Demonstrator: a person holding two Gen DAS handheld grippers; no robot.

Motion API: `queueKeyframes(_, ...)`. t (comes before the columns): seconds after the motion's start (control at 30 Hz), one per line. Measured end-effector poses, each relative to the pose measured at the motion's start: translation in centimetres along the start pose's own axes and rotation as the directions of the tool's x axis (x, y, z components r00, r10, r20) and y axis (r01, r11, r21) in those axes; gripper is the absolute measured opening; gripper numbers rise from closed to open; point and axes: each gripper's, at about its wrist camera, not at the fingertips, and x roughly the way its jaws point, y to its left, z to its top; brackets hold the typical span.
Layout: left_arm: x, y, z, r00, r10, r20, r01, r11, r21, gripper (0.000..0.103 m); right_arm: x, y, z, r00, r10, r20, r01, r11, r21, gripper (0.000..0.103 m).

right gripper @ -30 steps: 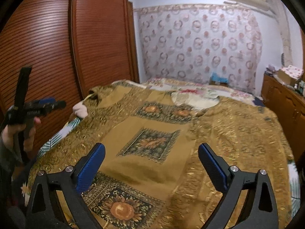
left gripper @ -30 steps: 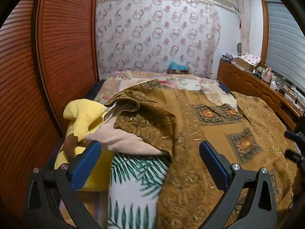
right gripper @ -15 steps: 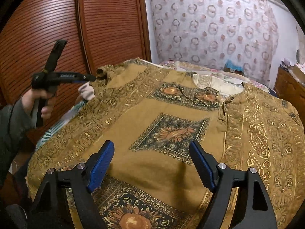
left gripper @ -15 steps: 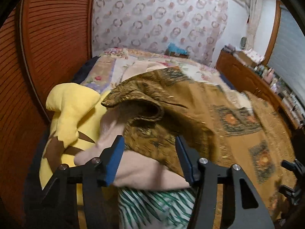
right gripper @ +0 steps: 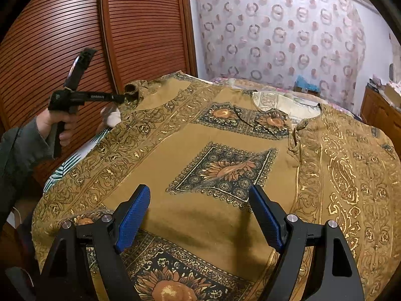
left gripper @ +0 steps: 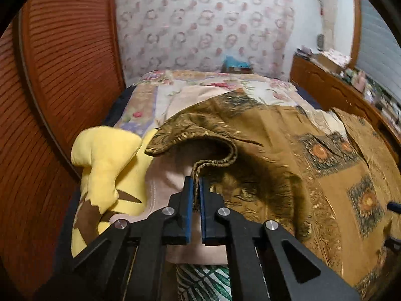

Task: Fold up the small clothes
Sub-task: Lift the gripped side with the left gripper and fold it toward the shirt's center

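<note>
A brown and gold patterned garment (right gripper: 225,175) lies spread over the bed, also seen in the left wrist view (left gripper: 288,175). My left gripper (left gripper: 196,183) is shut on the rolled edge of the garment's sleeve (left gripper: 213,160) at the bed's left side. From the right wrist view it shows at far left (right gripper: 122,97), pinching the sleeve end (right gripper: 134,91). My right gripper (right gripper: 200,198) is open and empty, hovering low over the lower middle of the garment.
A yellow plush toy (left gripper: 107,165) and a beige cloth (left gripper: 170,180) lie by the left gripper. A leaf-print sheet (left gripper: 200,283) shows below. A wooden slatted wardrobe (right gripper: 137,32) stands left. A wooden dresser (left gripper: 338,95) with clutter runs along the right.
My left gripper moved forward and closed on the sleeve edge. My right gripper moved forward and lower over the garment and narrowed somewhat, still open.
</note>
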Motion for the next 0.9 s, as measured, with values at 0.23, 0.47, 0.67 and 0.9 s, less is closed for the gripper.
queueKeyframes(0.23,-2.9,-1.7,1.5,0.996,-0.047,0.071,0.044,0.998,0.04,0.005,-0.3,-0.1,-0.1,1.0,0.003,0.005,-0.003,1.0,0.005,0.083)
queueKeyframes(0.47,-5.4,-7.8,3.4,0.992,-0.065,0.106,0.041,0.976,0.213,0.005,-0.1,0.0,-0.2,1.0,-0.002,0.002,0.002,1.0,0.007,0.083)
queueKeyframes(0.67,-3.5,-4.8,2.9,0.997,0.068,0.03,-0.072,0.984,0.162,0.005,-0.1,0.2,-0.3,1.0,-0.001,0.005,0.0,1.0,0.006,0.083)
queueKeyframes(0.9,-2.5,-1.5,0.3,0.992,0.115,-0.041,-0.11,0.987,0.115,0.012,-0.1,0.1,-0.5,1.0,0.001,0.006,-0.001,1.0,0.009,0.083)
